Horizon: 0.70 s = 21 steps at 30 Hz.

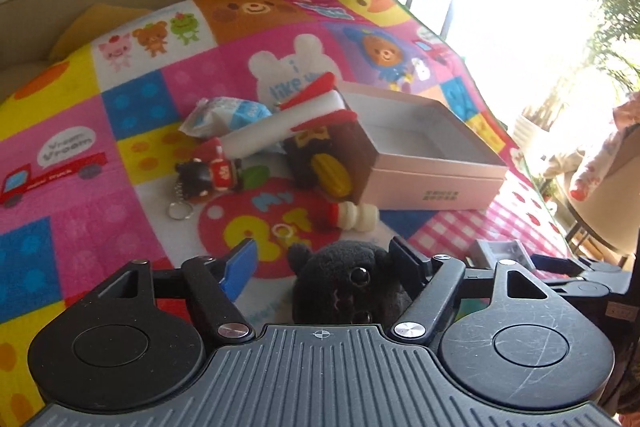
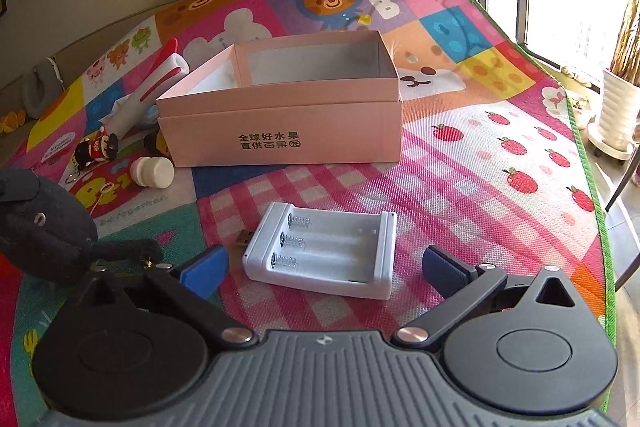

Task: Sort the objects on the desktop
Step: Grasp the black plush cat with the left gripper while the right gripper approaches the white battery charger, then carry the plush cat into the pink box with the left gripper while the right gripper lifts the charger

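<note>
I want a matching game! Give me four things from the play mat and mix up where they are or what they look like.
Things:
1. black plush toy
2. pink box
3. white battery charger
4. small white bottle

Clues:
A. open on top, nothing inside
B. lying on its side by the box's corner
C. between the left tongs
D. in front of the open right tongs, three bare slots

Pairs: 1-C, 2-A, 3-D, 4-B

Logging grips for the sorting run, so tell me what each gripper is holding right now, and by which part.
The left gripper has the black plush toy between its fingers, around the head; contact can't be confirmed. The right gripper holds nothing, open around the white battery case.
</note>
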### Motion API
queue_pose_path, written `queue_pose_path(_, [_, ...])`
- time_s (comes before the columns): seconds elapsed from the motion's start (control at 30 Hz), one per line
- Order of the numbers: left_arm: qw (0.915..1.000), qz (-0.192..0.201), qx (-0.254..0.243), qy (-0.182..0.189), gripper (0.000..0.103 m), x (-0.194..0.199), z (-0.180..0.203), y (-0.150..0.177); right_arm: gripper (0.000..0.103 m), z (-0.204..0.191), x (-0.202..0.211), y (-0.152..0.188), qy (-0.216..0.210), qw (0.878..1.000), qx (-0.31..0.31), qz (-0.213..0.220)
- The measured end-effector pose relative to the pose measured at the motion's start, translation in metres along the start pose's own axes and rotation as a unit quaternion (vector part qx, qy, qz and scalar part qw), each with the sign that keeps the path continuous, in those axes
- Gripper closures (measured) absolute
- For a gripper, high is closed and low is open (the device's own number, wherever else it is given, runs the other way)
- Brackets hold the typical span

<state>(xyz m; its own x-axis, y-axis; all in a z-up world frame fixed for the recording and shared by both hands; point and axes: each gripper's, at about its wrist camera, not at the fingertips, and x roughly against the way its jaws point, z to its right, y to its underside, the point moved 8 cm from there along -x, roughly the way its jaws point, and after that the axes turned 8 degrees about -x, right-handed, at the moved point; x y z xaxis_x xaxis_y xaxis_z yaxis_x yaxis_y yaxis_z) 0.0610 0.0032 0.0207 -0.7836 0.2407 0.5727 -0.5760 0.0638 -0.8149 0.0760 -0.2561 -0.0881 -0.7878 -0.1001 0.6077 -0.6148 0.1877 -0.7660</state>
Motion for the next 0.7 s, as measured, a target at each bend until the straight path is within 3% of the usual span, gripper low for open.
queue_pose_path(0.17, [0.9959,-0.001,0.008,-0.090,0.017,0.001,-0.046,0.001,0.000,-0.001,-0.001,0.000,0.007,1.000,0.006,-0.002])
queue_pose_path(0.33, [0.9919,-0.008,0.034,-0.123,0.008,0.003,-0.079,0.014,0.000,-0.001,-0.001,0.001,0.009,1.000,0.008,-0.003])
queue_pose_path(0.47, [0.9940,0.010,0.032,-0.104,0.006,0.016,-0.086,0.015,0.000,-0.001,-0.002,0.002,0.011,1.000,0.010,-0.004])
queue_pose_path(0.6, [0.9979,0.047,0.019,-0.041,0.002,0.033,-0.073,0.011,0.000,-0.001,-0.002,0.001,0.011,1.000,0.010,-0.004])
queue_pose_path(0.7, [0.9989,0.045,-0.018,-0.002,0.000,0.035,-0.044,0.015,0.000,-0.001,-0.002,0.001,0.011,1.000,0.011,-0.005])
